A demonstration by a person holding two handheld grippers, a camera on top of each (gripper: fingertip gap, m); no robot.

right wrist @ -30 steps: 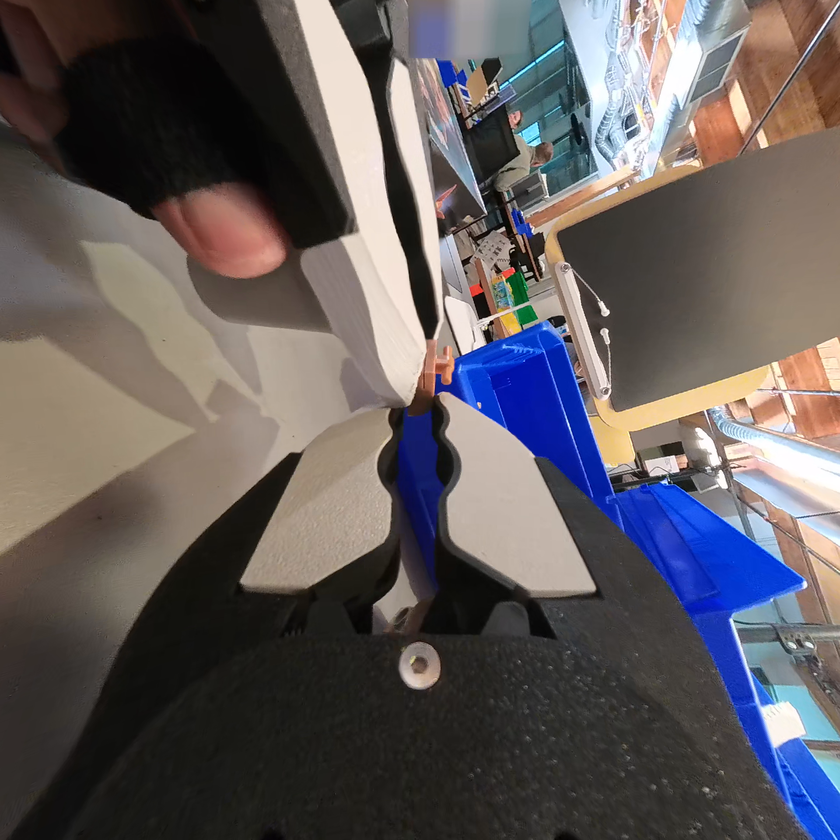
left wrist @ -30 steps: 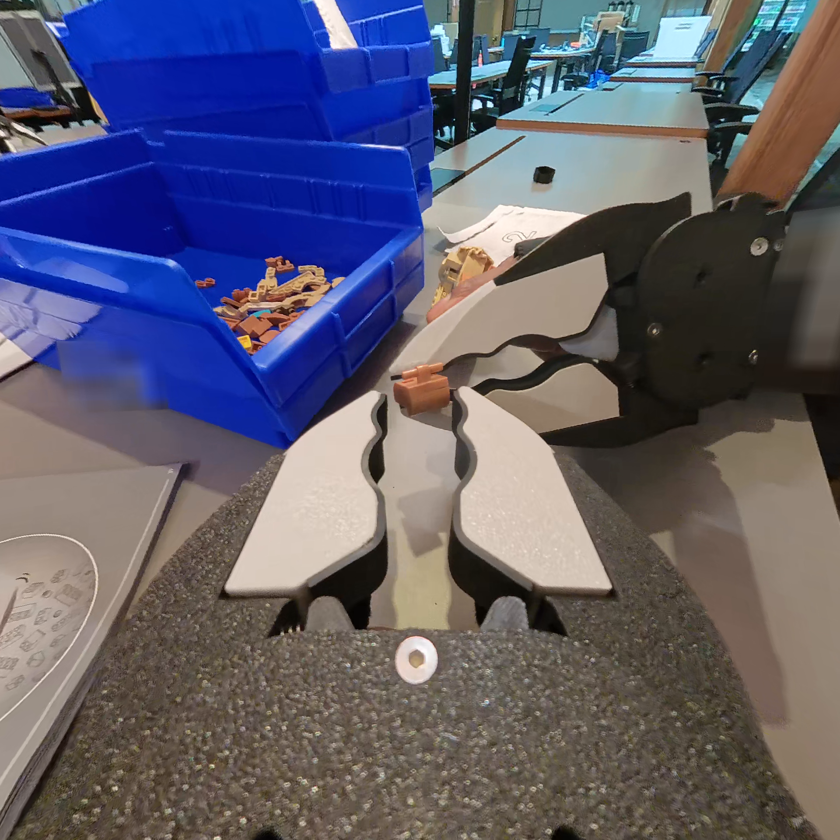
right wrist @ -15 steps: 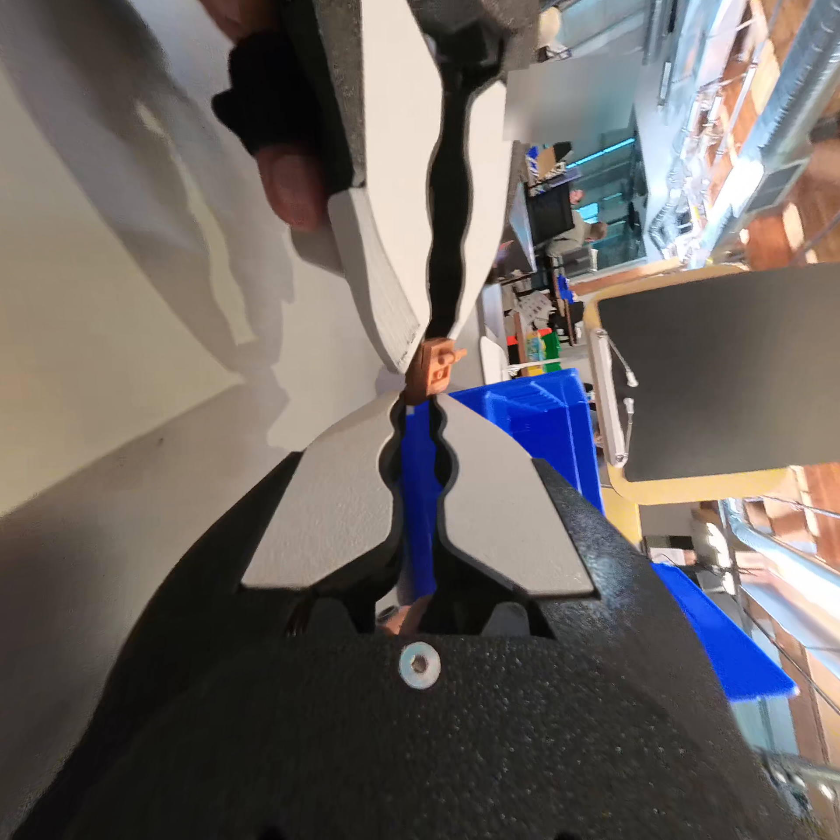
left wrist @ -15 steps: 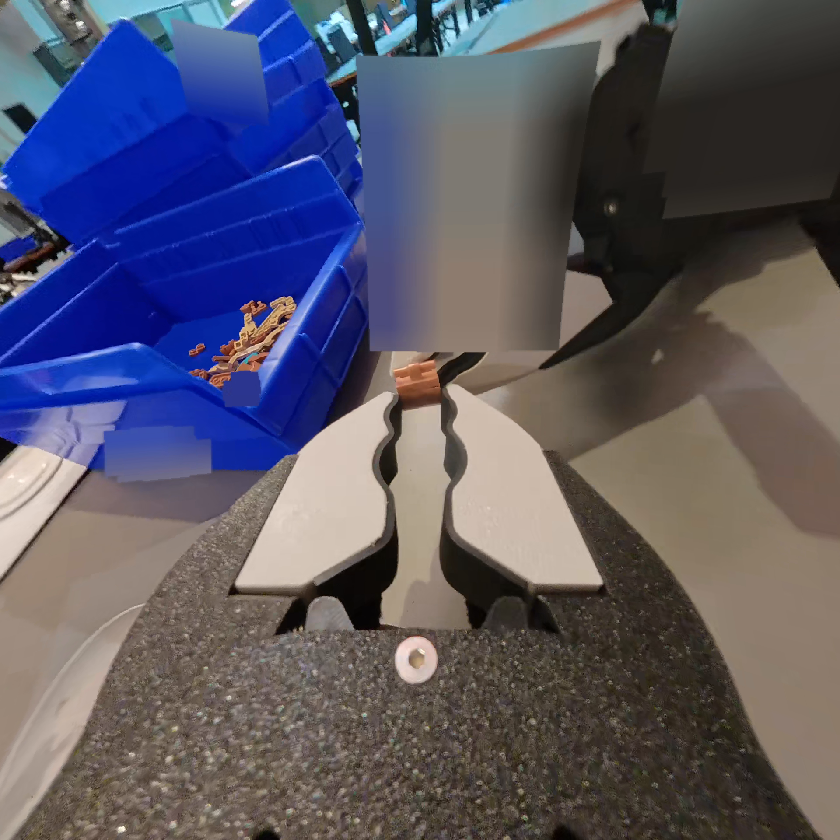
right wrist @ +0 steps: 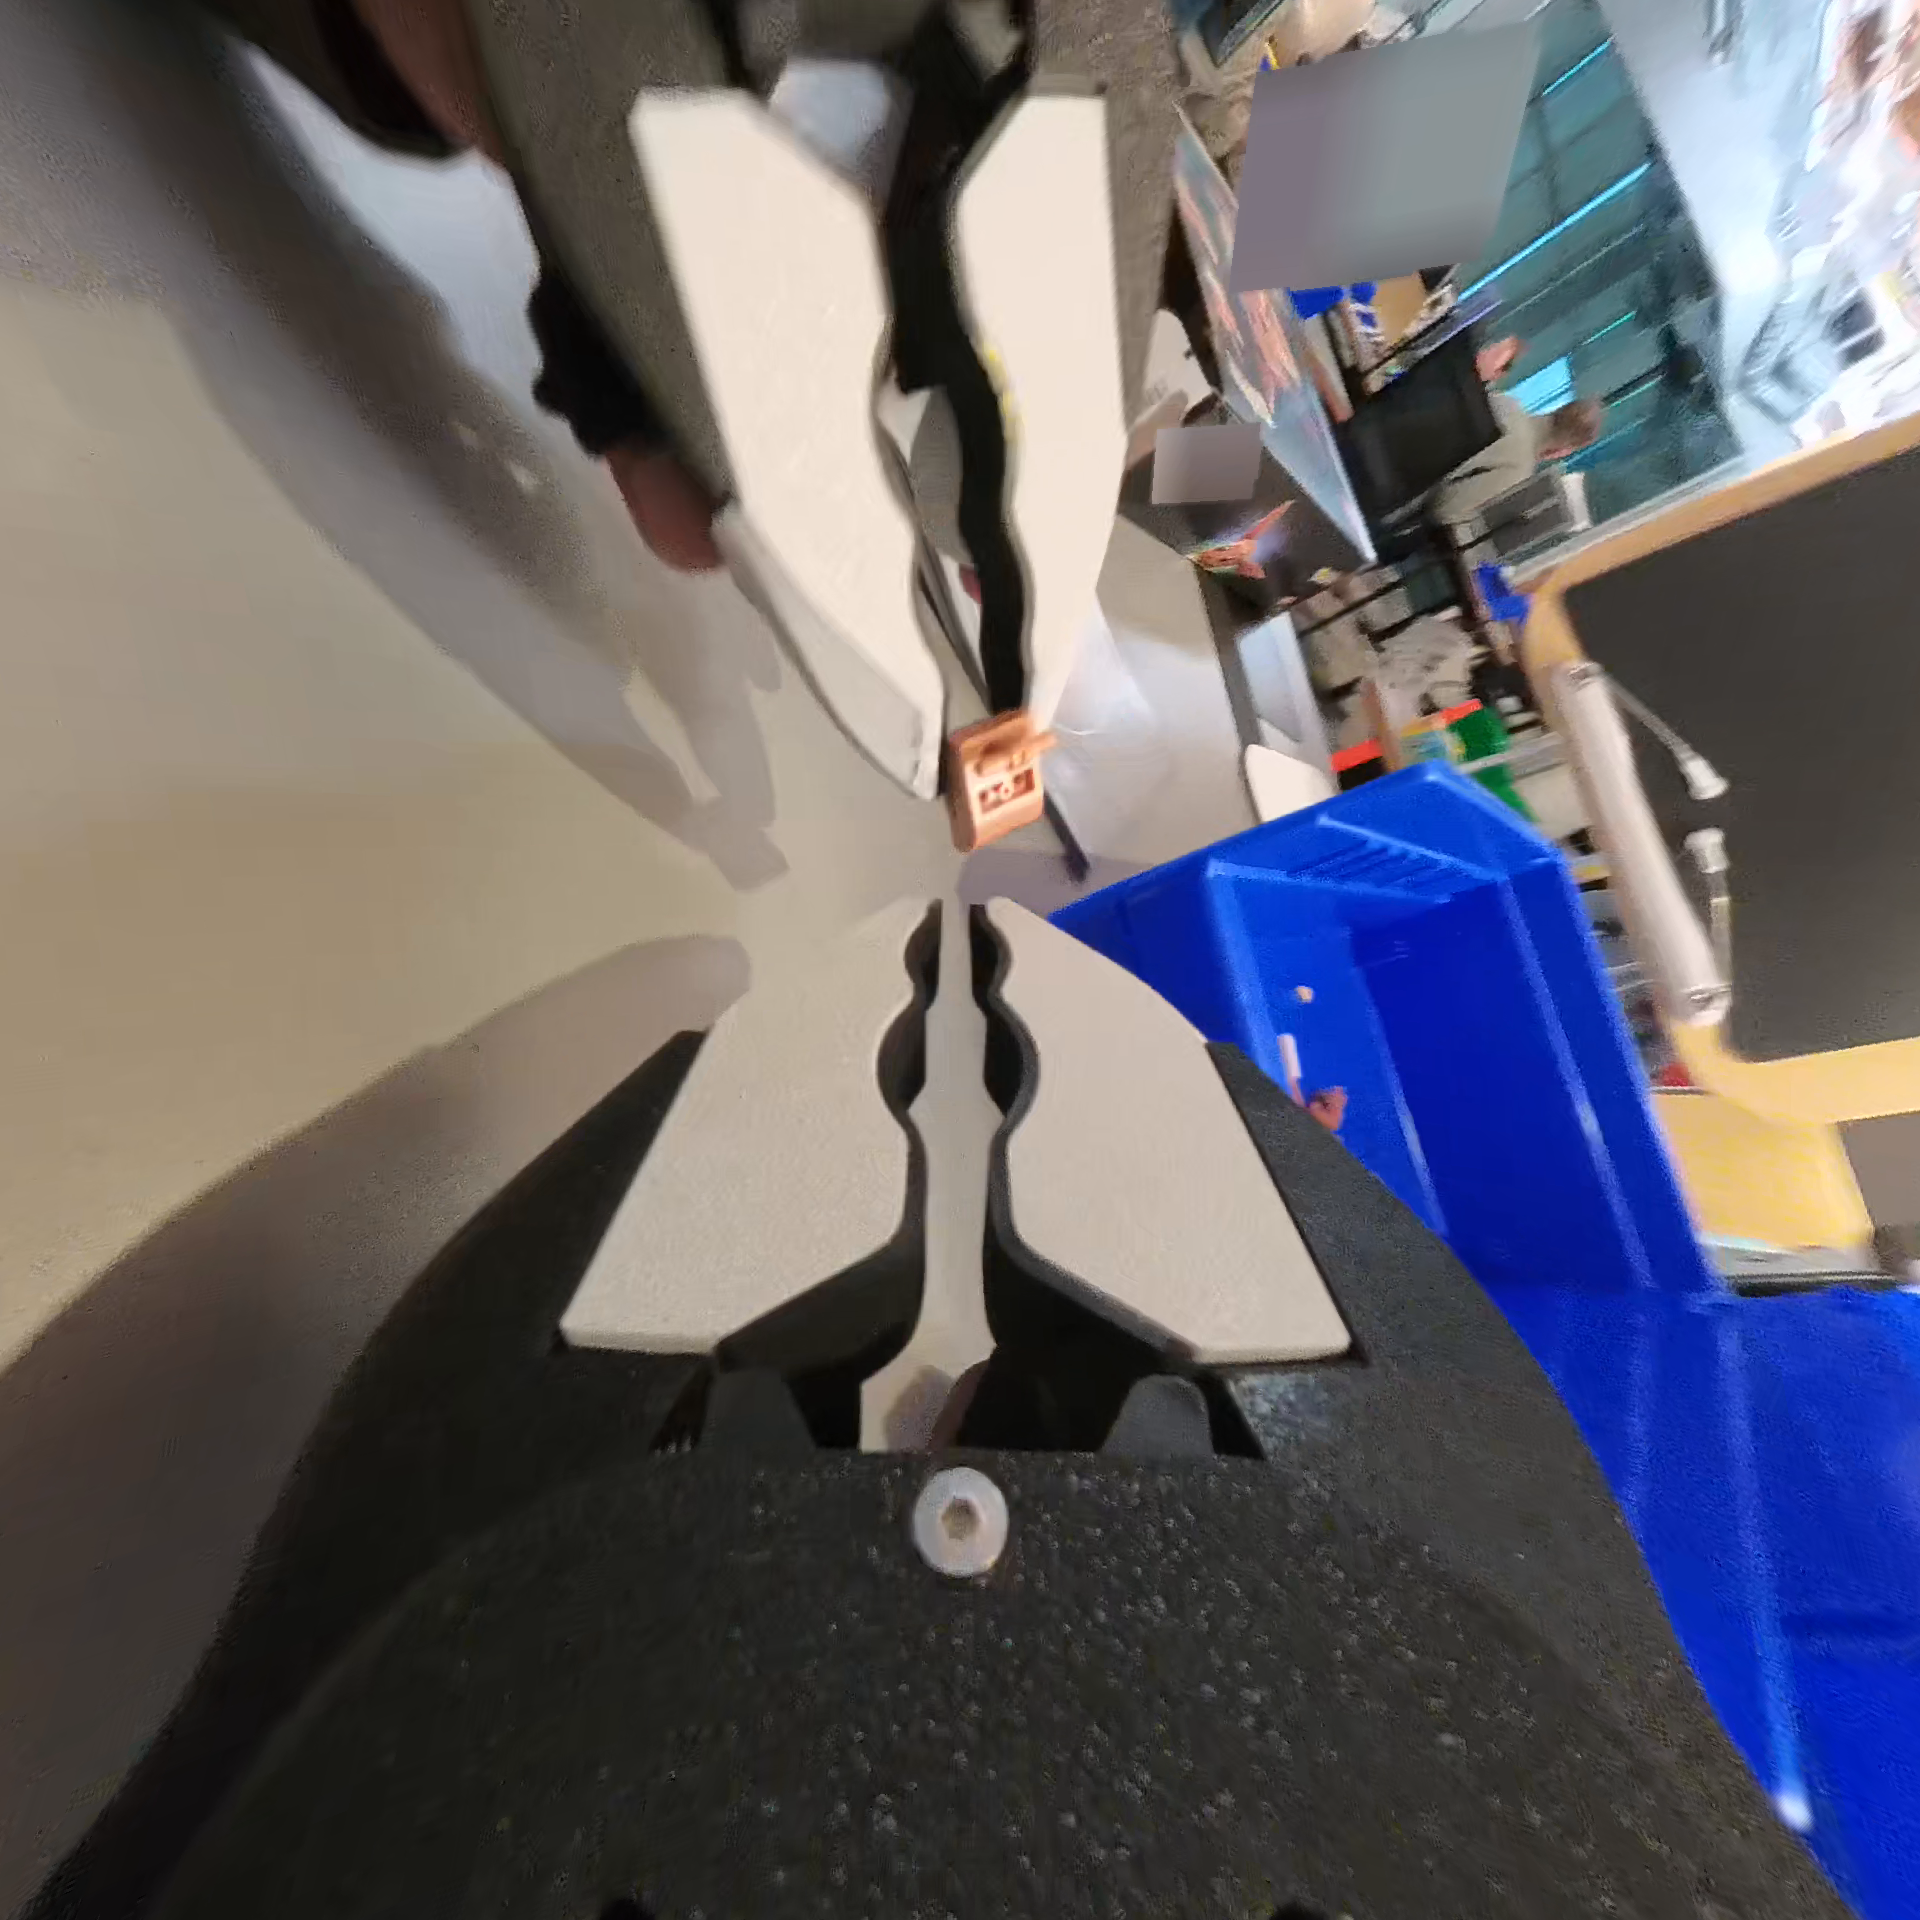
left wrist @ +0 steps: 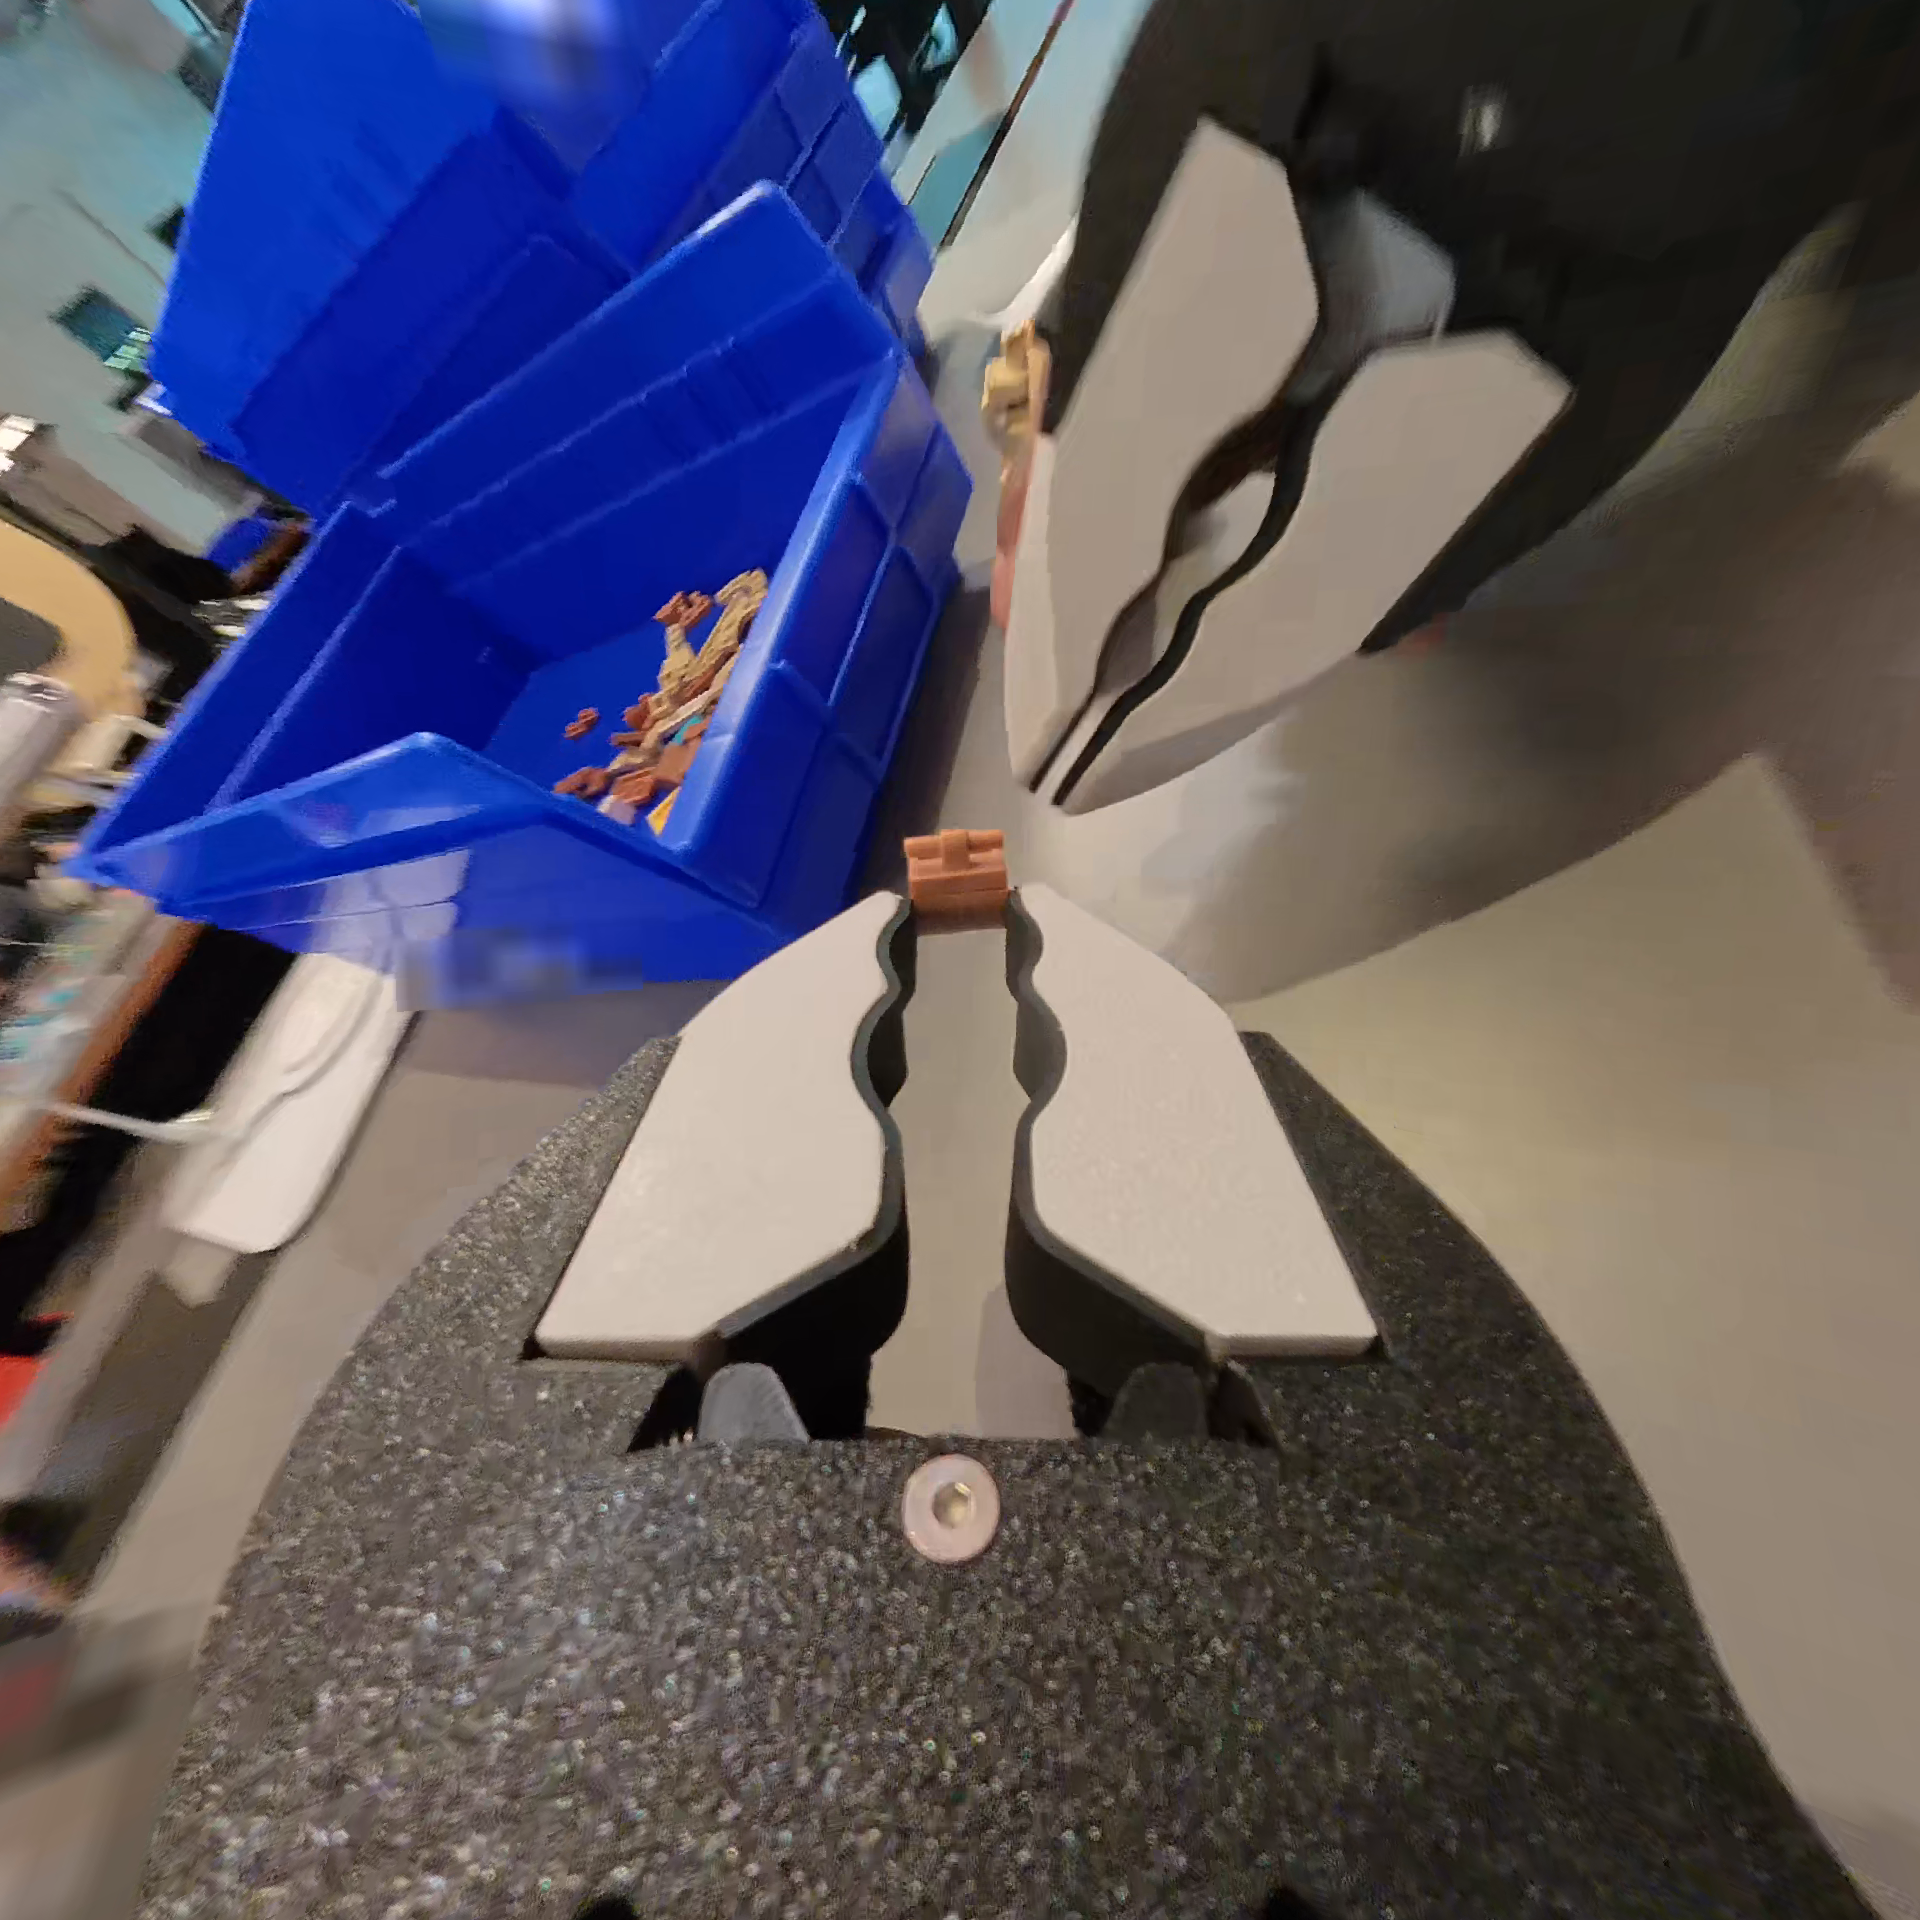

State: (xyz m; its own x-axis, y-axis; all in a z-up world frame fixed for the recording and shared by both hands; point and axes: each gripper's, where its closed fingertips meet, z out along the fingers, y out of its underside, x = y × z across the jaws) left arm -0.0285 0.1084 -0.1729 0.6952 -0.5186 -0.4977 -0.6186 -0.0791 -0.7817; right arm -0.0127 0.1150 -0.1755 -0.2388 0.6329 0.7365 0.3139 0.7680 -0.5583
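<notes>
**Small brown brick pinched at the fingertips**

A small brown brick (left wrist: 956,878) sits clamped at the very tips of the left hand-held gripper (left wrist: 958,909), both pads pressed on its sides, so most of the piece stands clear beyond them. That looks like a grip chosen to leave the studded face exposed. The right hand-held gripper (right wrist: 958,914) hovers just beyond it, jaws nearly together with only a thin slit between them and nothing in it.

To the left, an open blue bin (left wrist: 665,821) holds loose brown and tan pieces (left wrist: 675,696), with more blue bins (left wrist: 436,239) stacked behind. The grey surface (left wrist: 1558,1091) runs beneath; the room behind is blurred.
</notes>
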